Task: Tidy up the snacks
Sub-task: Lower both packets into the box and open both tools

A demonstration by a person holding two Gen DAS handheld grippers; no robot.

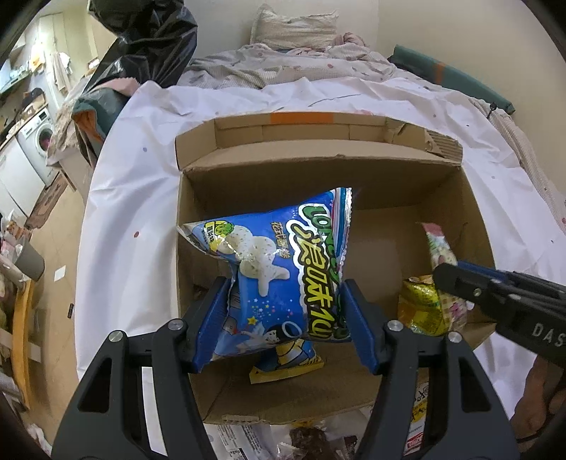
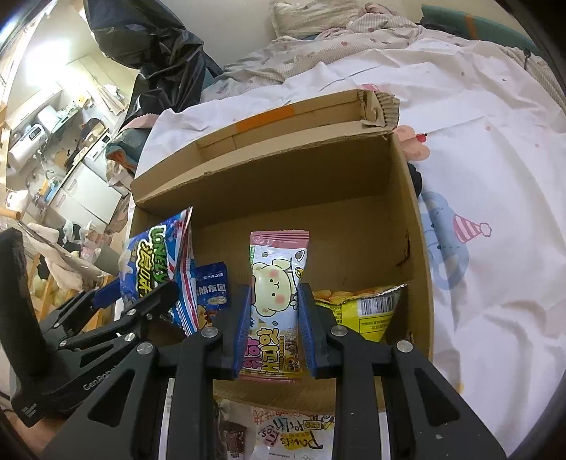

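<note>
An open cardboard box [image 1: 269, 177] [image 2: 269, 184] lies on a white sheet. My left gripper [image 1: 283, 300] is shut on a blue puffed snack bag [image 1: 279, 269] and holds it over the box's left half; the bag also shows in the right wrist view [image 2: 155, 269]. My right gripper [image 2: 274, 308] is shut on a pink and cream cookie packet [image 2: 277, 297], upright over the box's right half. In the left wrist view the right gripper [image 1: 495, 297] enters from the right. A yellow snack bag [image 2: 364, 308] [image 1: 421, 311] lies in the box's right corner. A small blue packet [image 2: 212, 286] [image 1: 286, 364] lies inside the box.
The white sheet [image 1: 134, 198] [image 2: 495, 198] covers a bed with a quilt and pillow [image 1: 293, 32] behind. More snack packets [image 2: 293, 438] [image 1: 307, 442] lie in front of the box. A black plastic bag [image 1: 141, 39] stands at the back left. The floor and a washing machine [image 1: 39, 141] are to the left.
</note>
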